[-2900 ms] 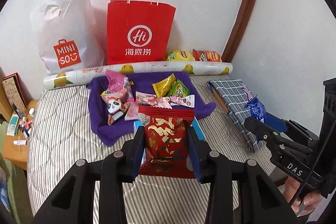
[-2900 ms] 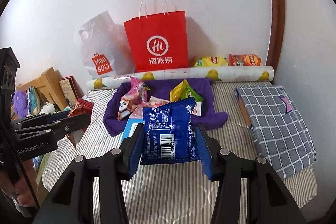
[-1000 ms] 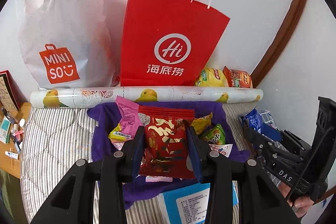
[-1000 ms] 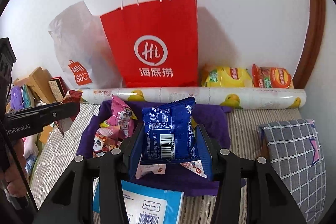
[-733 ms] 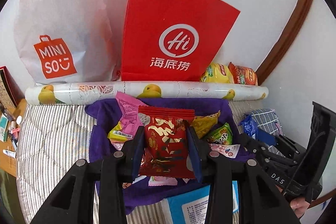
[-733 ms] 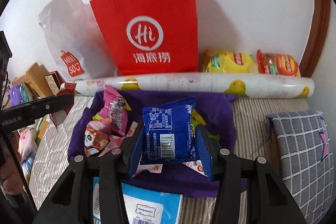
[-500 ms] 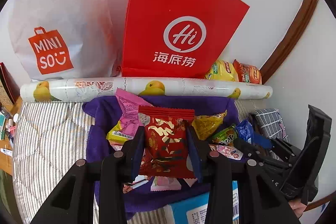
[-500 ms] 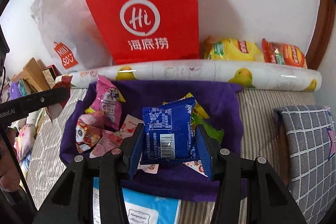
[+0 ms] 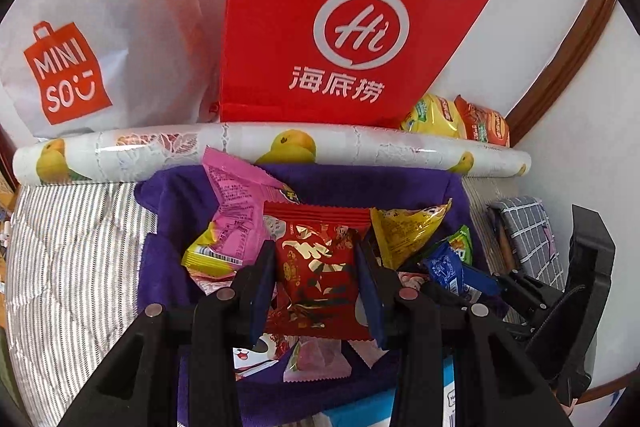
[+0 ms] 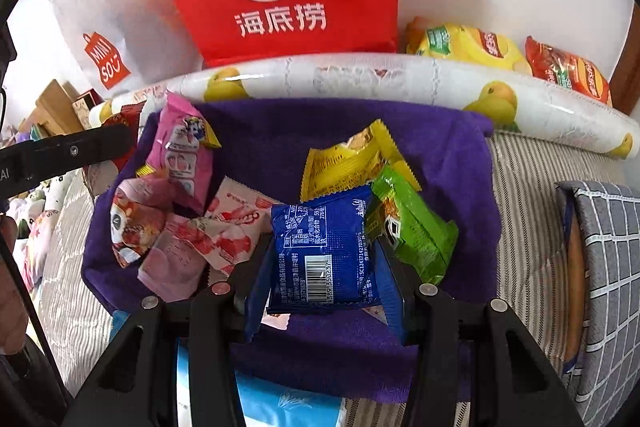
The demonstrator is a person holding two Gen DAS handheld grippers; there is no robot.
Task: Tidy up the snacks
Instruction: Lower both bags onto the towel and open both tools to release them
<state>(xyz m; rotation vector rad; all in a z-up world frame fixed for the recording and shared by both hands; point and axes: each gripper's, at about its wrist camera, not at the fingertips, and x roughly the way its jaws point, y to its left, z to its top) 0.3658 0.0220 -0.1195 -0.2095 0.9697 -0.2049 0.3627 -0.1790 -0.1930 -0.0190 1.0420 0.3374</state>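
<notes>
My left gripper (image 9: pixel 316 287) is shut on a red snack packet (image 9: pixel 318 267) and holds it over the purple cloth (image 9: pixel 168 203). My right gripper (image 10: pixel 324 267) is shut on a blue snack packet (image 10: pixel 324 247) just above the same cloth (image 10: pixel 272 139), beside a green packet (image 10: pixel 416 231) and a yellow packet (image 10: pixel 348 163). Pink packets (image 10: pixel 180 155) lie on the cloth's left side. The right gripper with its blue packet (image 9: pixel 448 267) shows at the right of the left wrist view.
A red paper bag (image 9: pixel 332 27) and a white MINISO bag (image 9: pixel 80 47) stand against the wall behind a rolled duck-print sheet (image 9: pixel 280 151). Chip bags (image 10: pixel 464 43) lie behind the roll. A checked grey cushion (image 10: pixel 608 247) lies right. A light blue pack (image 10: pixel 280 403) lies near.
Both grippers have moved forward and down toward the purple cloth, each still holding its packet. The right gripper now sits closer to the left one.
</notes>
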